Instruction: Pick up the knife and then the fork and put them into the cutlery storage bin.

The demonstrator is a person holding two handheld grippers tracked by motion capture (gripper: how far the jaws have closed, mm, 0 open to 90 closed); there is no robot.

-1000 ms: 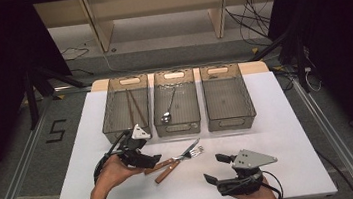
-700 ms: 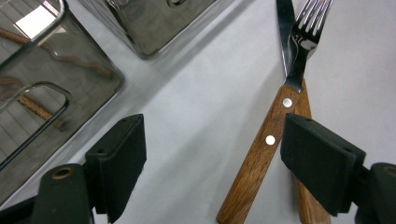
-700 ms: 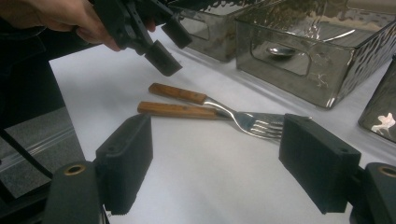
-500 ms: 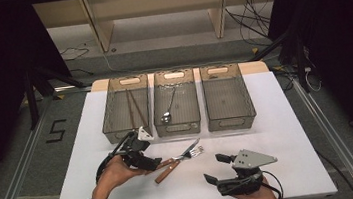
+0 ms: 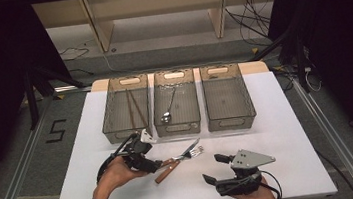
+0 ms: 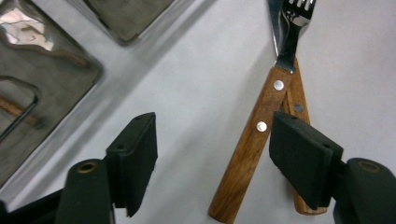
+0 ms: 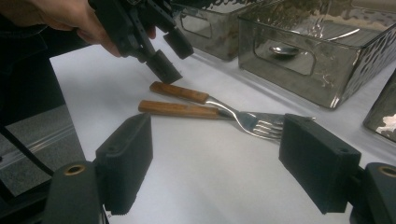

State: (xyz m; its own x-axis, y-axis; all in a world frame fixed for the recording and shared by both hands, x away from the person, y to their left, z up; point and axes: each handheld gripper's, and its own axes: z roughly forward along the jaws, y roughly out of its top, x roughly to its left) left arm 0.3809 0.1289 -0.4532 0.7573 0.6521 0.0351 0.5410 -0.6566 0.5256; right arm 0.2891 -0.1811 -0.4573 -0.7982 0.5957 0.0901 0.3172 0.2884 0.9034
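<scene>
A fork [image 5: 194, 153] and a knife [image 5: 167, 162], both wooden-handled, lie crossed on the white table [image 5: 289, 132] in front of the bins. My left gripper [image 5: 154, 163] sits low over the handle ends, open; its jaws have just been closing. In the left gripper view the fork handle [image 6: 256, 140] lies on the table between the jaws of my left gripper [image 6: 212, 122], untouched by the pads. The right jaw covers part of the knife handle [image 6: 299, 100]. My right gripper [image 5: 213, 168] rests open near the front edge. Its own view looks past my right gripper [image 7: 215, 126] at the fork [image 7: 243, 122].
Three translucent grey bins stand in a row at the back. The left bin [image 5: 110, 112] holds chopsticks [image 5: 132, 107], the middle bin [image 5: 192, 102] holds a spoon [image 5: 168, 111], and nothing lies in the right bin [image 5: 227, 98]. Shelving and cables lie beyond the table.
My left gripper has dipped slightly toward the wooden handles, and its jaws have narrowed a little. The right gripper, the fork and the knife have stayed where they were.
</scene>
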